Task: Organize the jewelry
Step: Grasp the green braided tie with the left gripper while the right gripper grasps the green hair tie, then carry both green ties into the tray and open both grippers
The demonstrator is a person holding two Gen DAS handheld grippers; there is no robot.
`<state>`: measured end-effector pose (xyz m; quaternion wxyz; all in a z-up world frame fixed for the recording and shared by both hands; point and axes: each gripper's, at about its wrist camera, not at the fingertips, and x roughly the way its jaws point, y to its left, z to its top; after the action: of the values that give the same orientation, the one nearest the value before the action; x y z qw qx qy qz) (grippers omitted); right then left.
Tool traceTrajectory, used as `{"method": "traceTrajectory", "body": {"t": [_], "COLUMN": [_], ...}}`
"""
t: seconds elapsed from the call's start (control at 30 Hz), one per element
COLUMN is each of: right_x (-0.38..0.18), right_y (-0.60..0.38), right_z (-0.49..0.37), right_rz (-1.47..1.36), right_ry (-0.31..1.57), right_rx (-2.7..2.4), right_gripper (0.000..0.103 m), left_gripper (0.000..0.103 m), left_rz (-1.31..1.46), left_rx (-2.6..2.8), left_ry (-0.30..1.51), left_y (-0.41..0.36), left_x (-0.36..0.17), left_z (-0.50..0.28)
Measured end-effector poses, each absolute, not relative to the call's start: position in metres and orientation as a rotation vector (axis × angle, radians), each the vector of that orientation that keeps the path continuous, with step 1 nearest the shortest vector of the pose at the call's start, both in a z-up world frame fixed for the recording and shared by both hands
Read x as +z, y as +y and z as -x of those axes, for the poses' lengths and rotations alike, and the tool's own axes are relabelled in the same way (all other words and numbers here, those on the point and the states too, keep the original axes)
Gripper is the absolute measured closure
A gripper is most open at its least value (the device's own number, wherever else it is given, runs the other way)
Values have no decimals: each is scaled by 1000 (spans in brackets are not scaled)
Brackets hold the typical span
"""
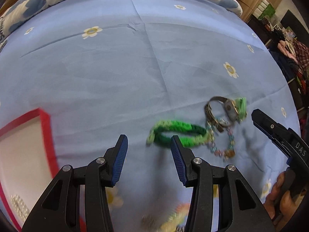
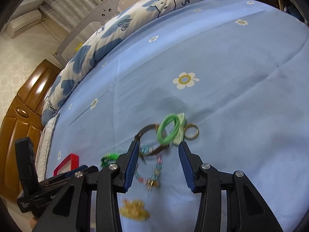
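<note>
Hovering over a blue flowered bedsheet (image 1: pixel 115 67), both grippers are closing in on a small heap of jewelry, so the step in hand looks like the approach before a pick. The left gripper (image 1: pixel 149 145) has its jaws apart with nothing between them; just beyond its right fingertip lies a braided green bracelet (image 1: pixel 173 133), flat on the sheet. Touching that bracelet's far end is a beaded chain bracelet (image 1: pixel 222 145) in pastel colours, and behind it a wristwatch (image 1: pixel 222 110) with a metal band, tangled against something green. The right gripper (image 2: pixel 158 148) also stands with jaws apart and empty, aimed at the same cluster; from its view a pair of green hair ties (image 2: pixel 169 128) overlaps the watch band, and a gold ring (image 2: pixel 191 131) lies just beside them. Nearer the camera sits a blurred gold piece (image 2: pixel 135 209), perhaps a brooch or hair clip; motion blur makes it hard to say.

A red-edged tray (image 1: pixel 45 135) with a white floor sits at the left of the left gripper's view, holding what seems to be a row of pearls (image 1: pixel 19 205). It is likely the destination.

The next move calls for picking one piece cleanly. The braided bracelet seems the easiest, since the left jaws need only shift slightly right and descend to straddle one side of its loop, while avoiding the chain that touches it.
</note>
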<state>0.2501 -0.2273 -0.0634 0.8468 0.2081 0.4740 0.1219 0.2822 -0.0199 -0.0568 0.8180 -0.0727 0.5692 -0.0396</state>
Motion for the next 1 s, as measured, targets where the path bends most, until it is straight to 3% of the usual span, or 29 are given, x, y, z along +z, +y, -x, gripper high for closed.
{"method": "traceTrajectory", "body": {"t": [0.17, 0.23, 0.27, 0.3, 0.37, 0.4, 1.0], "right_x": [-77, -84, -87, -89, -91, -91, -51], "right_y": [-226, -227, -228, -229, -232, -232, -222], "right_z": [-269, -274, -275, -276, -274, -272, -197], "right_rz": [-453, -448, -451, -445, -435, -431, -466], "right_ry": [1015, 1033, 1037, 1043, 1040, 1037, 979], "right_rx": [252, 237, 236, 229, 217, 213, 332], "right_gripper": [59, 65, 76, 87, 98, 98, 99], "left_gripper": [58, 66, 71, 84, 89, 93, 94], "left_rz": [135, 124, 122, 121, 95, 91, 268], "left_rx": [-108, -116, -132, -148, -144, -150, -149], "left_ry": [1234, 1229, 1225, 1228, 1226, 1227, 1122], "left_y": [-30, -33, -34, -35, -37, -38, 20], "left_x": [-73, -76, -76, -75, -74, -74, -21], "left_z": [-299, -299, -298, -296, -292, -289, -204]}}
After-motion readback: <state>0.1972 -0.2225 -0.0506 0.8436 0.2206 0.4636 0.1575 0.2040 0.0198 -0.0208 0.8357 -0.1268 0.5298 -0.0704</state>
